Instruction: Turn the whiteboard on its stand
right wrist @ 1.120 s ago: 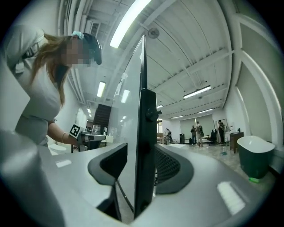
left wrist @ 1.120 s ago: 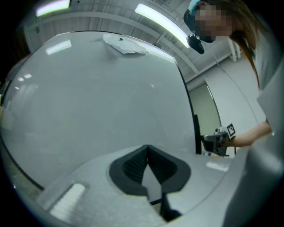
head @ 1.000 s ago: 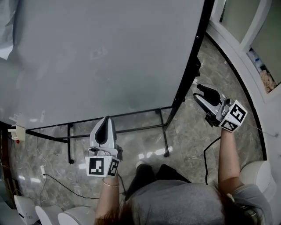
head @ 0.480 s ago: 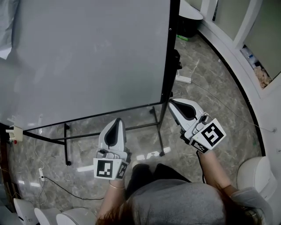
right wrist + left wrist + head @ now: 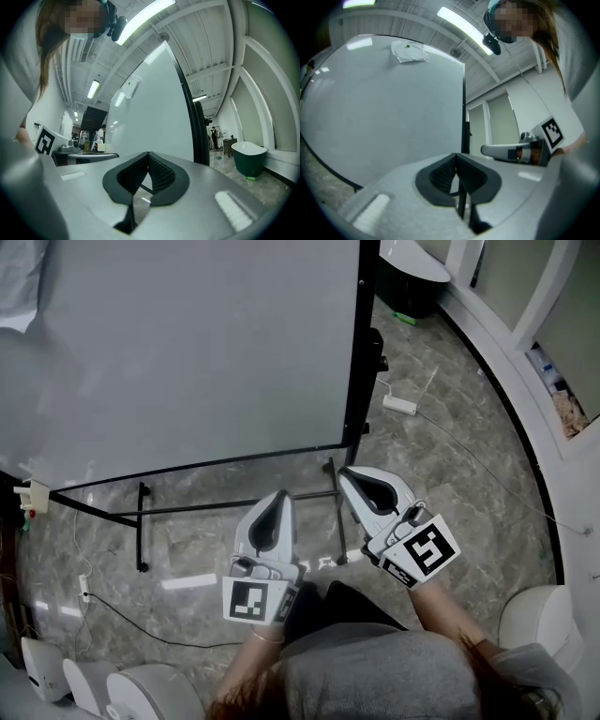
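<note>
The whiteboard point(image 5: 187, 352) fills the far left of the head view. Its black right edge runs almost straight up the picture, and the bars of its stand point(image 5: 234, 505) lie on the floor point(image 5: 450, 446) just beyond the two tools. Neither tool has hold of it. The left tool point(image 5: 274, 507) has its jaws closed together on nothing, and so does the right tool point(image 5: 356, 482). Both sit close to the person's body, short of the board's lower edge.

With nobody gripping it, the board may swing further or drift back if its pivot is loose. Closed jaws can only push, and a push on that smooth face could slide off. The low stand bars lie near the person's feet, so a step forward might catch one. A white power strip point(image 5: 400, 405) and its cord lie on the floor to the far right of the stand, where a rolling foot could snag them.

A second ago the right tool was out to the right of the board's edge with its jaws apart. It has since closed and come in beside the left tool. The board's edge leaned right then and now stands straighter and further left.
</note>
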The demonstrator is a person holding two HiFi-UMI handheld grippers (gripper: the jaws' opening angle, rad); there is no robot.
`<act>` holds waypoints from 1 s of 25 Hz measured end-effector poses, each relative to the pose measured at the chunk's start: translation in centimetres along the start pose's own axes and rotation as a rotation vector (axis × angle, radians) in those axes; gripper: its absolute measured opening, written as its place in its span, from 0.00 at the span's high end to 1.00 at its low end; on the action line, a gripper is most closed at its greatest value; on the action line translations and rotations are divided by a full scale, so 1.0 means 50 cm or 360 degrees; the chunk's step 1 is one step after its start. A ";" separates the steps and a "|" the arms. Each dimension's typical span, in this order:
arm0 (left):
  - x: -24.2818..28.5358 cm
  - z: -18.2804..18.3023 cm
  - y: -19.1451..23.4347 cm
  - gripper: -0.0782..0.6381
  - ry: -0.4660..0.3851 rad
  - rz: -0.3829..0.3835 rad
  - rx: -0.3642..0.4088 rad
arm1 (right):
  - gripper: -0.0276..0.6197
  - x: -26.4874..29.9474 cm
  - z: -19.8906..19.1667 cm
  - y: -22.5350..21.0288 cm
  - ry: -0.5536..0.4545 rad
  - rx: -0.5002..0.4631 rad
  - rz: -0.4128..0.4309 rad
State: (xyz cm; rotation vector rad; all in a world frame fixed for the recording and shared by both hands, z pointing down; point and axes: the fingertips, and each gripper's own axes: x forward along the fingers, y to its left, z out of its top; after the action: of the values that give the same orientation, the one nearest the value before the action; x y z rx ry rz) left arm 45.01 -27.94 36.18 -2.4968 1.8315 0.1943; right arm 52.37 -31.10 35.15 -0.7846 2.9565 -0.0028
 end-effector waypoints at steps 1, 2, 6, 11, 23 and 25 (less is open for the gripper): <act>-0.006 -0.002 -0.004 0.89 0.0003 -0.0004 0.0002 | 0.96 -0.003 0.001 0.007 -0.0003 -0.0004 0.0007; -0.013 -0.006 -0.010 0.89 0.0007 -0.0011 -0.0004 | 0.96 -0.007 0.002 0.015 -0.0005 0.0003 0.0014; -0.035 -0.017 -0.040 0.89 0.0021 -0.0032 -0.0064 | 0.96 -0.026 0.000 0.056 0.0007 0.0019 0.0065; -0.075 -0.013 -0.055 0.89 0.0040 -0.0060 -0.0067 | 0.96 -0.039 -0.031 0.107 0.0102 0.0028 0.0095; -0.289 0.012 -0.073 0.89 0.0067 -0.0090 -0.0049 | 0.96 -0.088 -0.016 0.322 0.0047 0.0038 0.0082; -0.321 0.014 -0.077 0.89 0.0070 -0.0091 -0.0074 | 0.96 -0.099 -0.015 0.356 0.0048 0.0043 0.0053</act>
State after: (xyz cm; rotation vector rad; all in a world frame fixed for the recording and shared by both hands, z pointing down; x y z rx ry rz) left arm 43.88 -11.51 37.30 -2.6017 1.7886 0.1836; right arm 47.79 -13.18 35.87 -0.7381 2.9910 -0.0526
